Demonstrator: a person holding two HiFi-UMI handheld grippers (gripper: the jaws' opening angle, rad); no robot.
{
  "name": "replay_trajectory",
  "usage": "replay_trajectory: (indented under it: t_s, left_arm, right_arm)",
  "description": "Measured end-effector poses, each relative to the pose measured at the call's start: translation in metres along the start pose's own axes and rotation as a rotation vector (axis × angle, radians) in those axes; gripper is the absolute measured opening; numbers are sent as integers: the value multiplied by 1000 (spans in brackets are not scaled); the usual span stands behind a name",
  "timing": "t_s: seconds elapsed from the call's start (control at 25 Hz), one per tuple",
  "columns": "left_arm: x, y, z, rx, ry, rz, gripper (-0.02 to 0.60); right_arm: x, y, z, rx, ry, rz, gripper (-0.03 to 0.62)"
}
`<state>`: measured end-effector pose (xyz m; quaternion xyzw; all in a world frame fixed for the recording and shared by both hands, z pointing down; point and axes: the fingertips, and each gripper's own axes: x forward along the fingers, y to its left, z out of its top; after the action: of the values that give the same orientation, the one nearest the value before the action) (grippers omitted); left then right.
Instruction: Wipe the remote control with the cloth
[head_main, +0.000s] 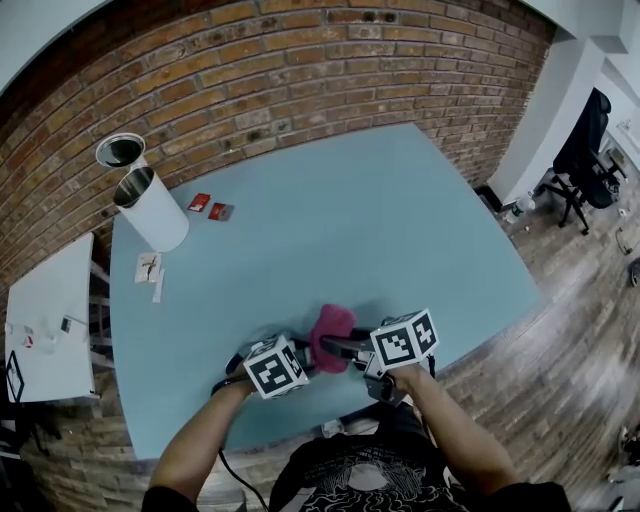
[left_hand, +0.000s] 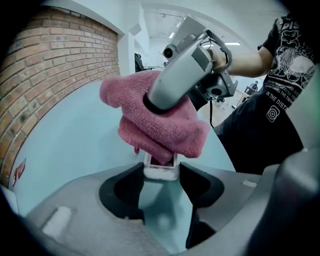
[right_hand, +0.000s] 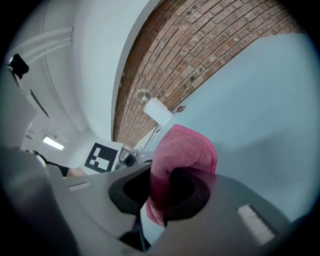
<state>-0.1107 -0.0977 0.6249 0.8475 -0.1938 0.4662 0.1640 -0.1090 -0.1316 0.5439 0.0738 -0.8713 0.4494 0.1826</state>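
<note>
Blue table (head_main: 350, 220): one cloth (head_main: 330, 326), one remote control (left_hand: 160, 171)

A pale blue table (head_main: 400, 220) bears a white canister (head_main: 150, 208) and a red card (head_main: 199, 202).

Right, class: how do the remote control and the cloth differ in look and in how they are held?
The remote control is white and rigid; the cloth is pink, soft and bunched. The left gripper clamps the remote control; the right gripper clamps the cloth. The cloth lies over the remote control, which shows only one end. Both are gripped and touching.
</note>
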Motion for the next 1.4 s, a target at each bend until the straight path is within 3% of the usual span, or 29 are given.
replay_trajectory:
  t_s: [0.92,1.12,1.4]
  left_arm:
    - [-1,0,0,-16,9,-24,219]
    - [0,1,1,-2,-31,7,233]
    - [-24,7,1,-126,-141,136,236]
  right_arm:
    - [-69,-51,-5,111,-87,-68,61]
    - [-81,-55,-5,105,-124,-110,61]
    - [-87,-39,-3,11,-167,-162,61]
